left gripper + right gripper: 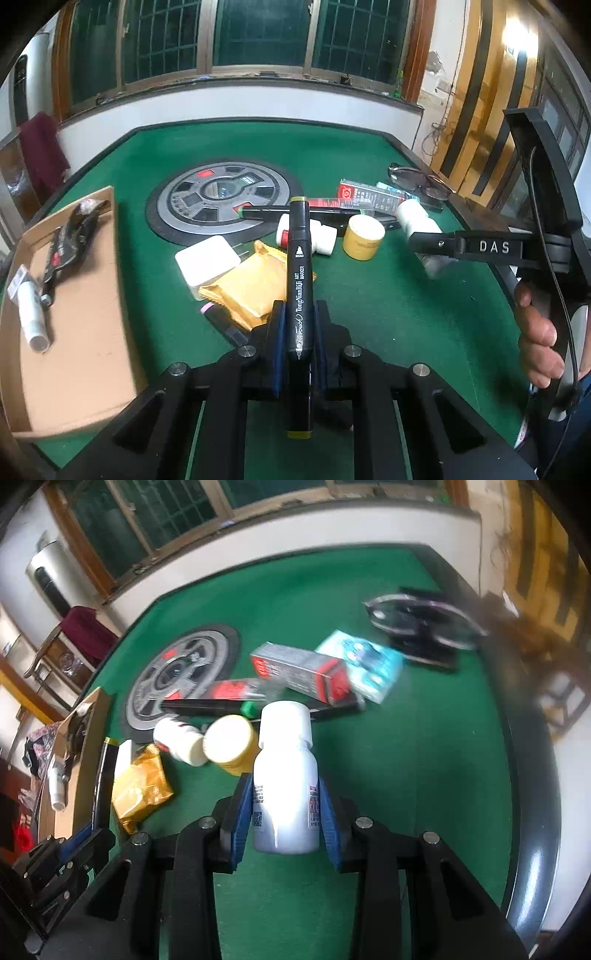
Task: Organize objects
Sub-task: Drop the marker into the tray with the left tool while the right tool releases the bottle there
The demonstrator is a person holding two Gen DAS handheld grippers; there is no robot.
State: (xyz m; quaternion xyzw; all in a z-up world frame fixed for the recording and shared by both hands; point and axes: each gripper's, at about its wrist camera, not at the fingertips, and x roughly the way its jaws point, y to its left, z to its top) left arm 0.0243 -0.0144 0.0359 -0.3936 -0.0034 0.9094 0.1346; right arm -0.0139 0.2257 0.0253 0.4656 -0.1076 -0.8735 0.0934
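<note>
The left claw [300, 325] is shut tight on a black marker [300, 273]. The marker is long and thin, with white letters on its side and a dull yellow end. It sticks out past the blue pads, above the bench [388, 302].

The right claw [284, 812] is closed partway on a white bottle [286, 782]. The bottle is smooth plastic, round, with a wide white cap and small print on its sides. Its blue pads [242, 812] press on both sides of the bottle.

The bench is covered in soft green felt with a dark rim. A flat gray wheel shape [221, 201] sits in the middle of it.

On the felt lie a second small white bottle [308, 236], one round yellow tub [364, 236], one shiny gold packet [247, 288], one white square block [207, 264], two more markers, and three small boxes. One pair of glasses [417, 181] lies near the far rim.

A flat cardboard box [74, 314] sits at the left. Inside are one white tube [31, 314] and one black packet [68, 243].
</note>
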